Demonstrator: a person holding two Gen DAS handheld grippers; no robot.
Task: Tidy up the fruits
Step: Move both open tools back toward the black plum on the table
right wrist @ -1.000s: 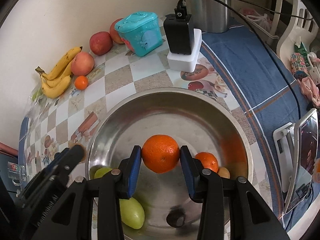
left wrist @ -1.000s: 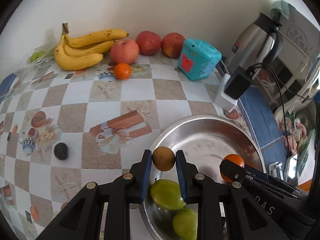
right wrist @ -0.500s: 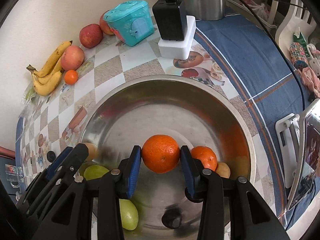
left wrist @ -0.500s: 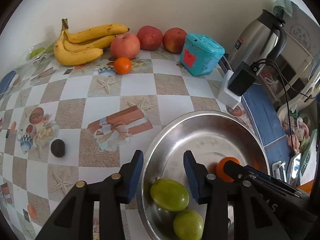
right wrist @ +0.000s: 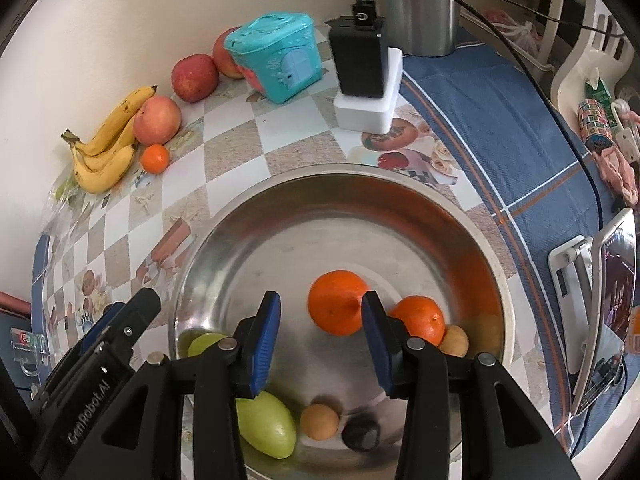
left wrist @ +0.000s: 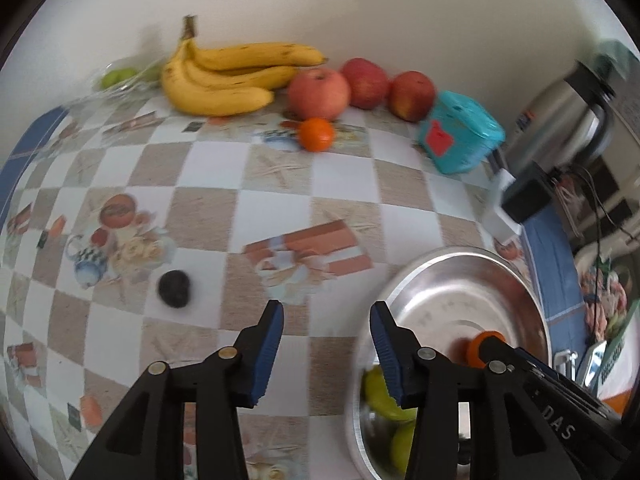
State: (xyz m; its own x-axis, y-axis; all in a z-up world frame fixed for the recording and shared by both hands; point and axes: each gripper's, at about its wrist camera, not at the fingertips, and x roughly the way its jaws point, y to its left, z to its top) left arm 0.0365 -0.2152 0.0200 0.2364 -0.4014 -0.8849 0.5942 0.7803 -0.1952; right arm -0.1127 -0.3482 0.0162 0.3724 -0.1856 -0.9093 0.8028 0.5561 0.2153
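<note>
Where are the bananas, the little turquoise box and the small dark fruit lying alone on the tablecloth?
bananas point(left wrist: 224, 80), left wrist view, middle of the bunch.
turquoise box point(right wrist: 276, 62), right wrist view, its front wall.
dark fruit point(left wrist: 174, 288), left wrist view, its centre.

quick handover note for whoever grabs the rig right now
Left gripper: open, empty, over the tablecloth left of the steel bowl.
Right gripper: open over the bowl, large orange lying free between its fingers.
In the bowl: two oranges, green fruits, two small brown fruits, one dark fruit.
Left on the table: dark fruit, small orange, three apples, bananas.
</note>
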